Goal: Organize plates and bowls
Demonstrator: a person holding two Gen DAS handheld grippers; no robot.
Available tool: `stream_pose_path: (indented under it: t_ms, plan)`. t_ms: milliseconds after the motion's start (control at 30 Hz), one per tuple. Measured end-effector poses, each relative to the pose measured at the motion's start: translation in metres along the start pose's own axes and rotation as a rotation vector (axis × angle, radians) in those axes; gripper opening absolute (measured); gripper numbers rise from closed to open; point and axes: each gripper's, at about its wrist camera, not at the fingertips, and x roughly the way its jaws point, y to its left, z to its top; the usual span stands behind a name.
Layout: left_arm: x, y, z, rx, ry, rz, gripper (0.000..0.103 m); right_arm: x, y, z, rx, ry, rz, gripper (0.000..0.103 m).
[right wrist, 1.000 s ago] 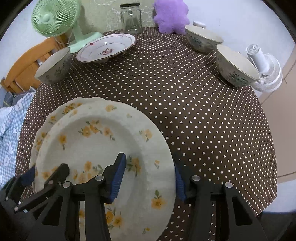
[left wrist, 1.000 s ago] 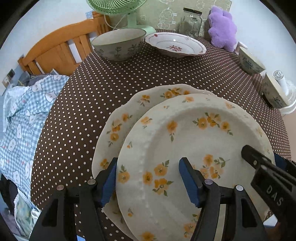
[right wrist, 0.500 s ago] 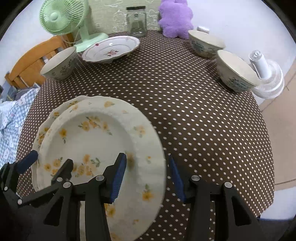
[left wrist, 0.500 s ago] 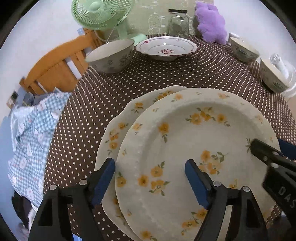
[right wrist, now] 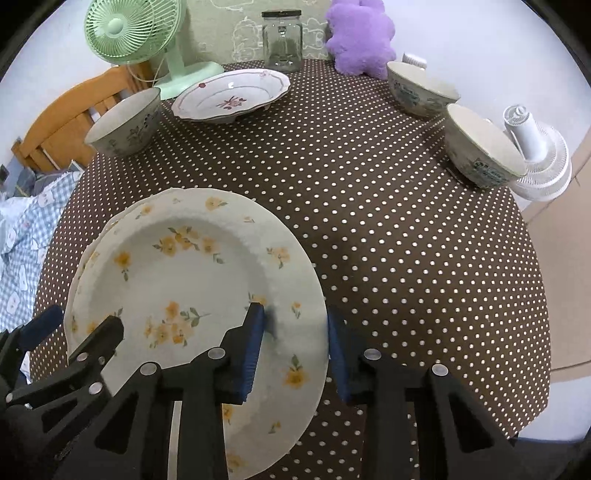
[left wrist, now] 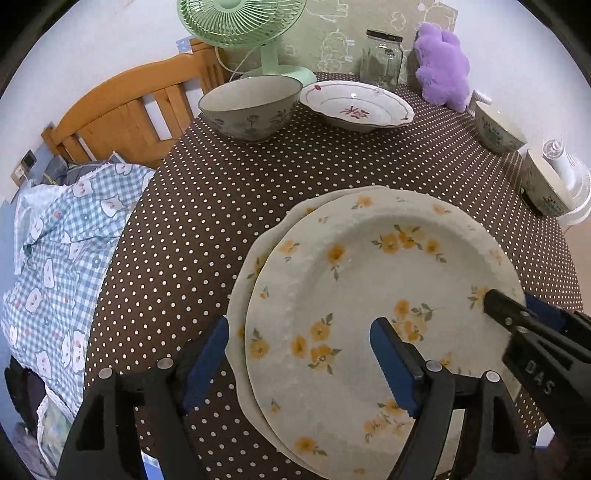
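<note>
Quilt (left wrist: pixel 62 236): a blue checked cloth is seen at the far left, beside the counter.
Chair (left wrist: pixel 122 114): a wooden back is seen behind the counter's left edge.
Counter (right wrist: pixel 388 229): it is covered in brown cloth with white dots.
Green fan (right wrist: pixel 129 33): it is stood at the far left corner.
Grey bowl (left wrist: pixel 251 105): it is set upright just in front of the green fan.
Red-flower dish (right wrist: pixel 231 94): it is placed just right of the grey bowl, apart from it.
Jar (right wrist: pixel 282 38): glass, upright, at the far edge.
Plush (right wrist: pixel 360 35): purple, right of the jar.
Left tongs (left wrist: pixel 299 354): they are spread wide over the left rim of the stacked plates; neither pad is pressed on a plate.
Lower plate (left wrist: pixel 251 258): it is laid on the counter near the front edge, only its left rim showing.
Top plate (right wrist: pixel 192 273): yellow-flowered, laid on the lower plate and shifted slightly right.
Right tongs (right wrist: pixel 295 343): they are closing, with the top plate's right rim between the pads; a firm pinch cannot be told.
Two bowls (right wrist: pixel 480 146): they are set at the right edge, one behind the other.
White fan (right wrist: pixel 535 155): it is seen just beyond the nearer bowl.
</note>
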Motion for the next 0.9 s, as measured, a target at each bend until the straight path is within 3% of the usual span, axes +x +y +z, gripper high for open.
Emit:
stream_pose_path:
  t_ms: [467,567,633,667,800,900]
  plan:
    - [-0.002,0.006,0.005,0.015,0.007,-0.033,0.081,0.009,0.017,0.006,-0.014,0.01,-0.033,0.043]
    - [-0.011,0.007,0.007,0.026,-0.007,-0.054,0.087,0.005,0.013,0.01,0.016,0.019,-0.014,0.045]
    - [-0.018,0.009,0.01,0.037,-0.023,-0.072,0.092,-0.008,0.014,0.013,0.013,-0.022,-0.014,0.054]
    - [-0.023,0.01,0.011,0.045,-0.034,-0.079,0.092,-0.013,0.015,0.013,0.009,-0.041,-0.016,0.066]
    - [-0.037,0.016,0.02,0.06,-0.072,-0.105,0.095,-0.041,0.018,0.018,0.033,-0.12,-0.038,0.075]
    - [-0.049,0.018,0.027,0.07,-0.105,-0.126,0.096,-0.059,0.02,0.021,0.066,-0.166,-0.031,0.075]
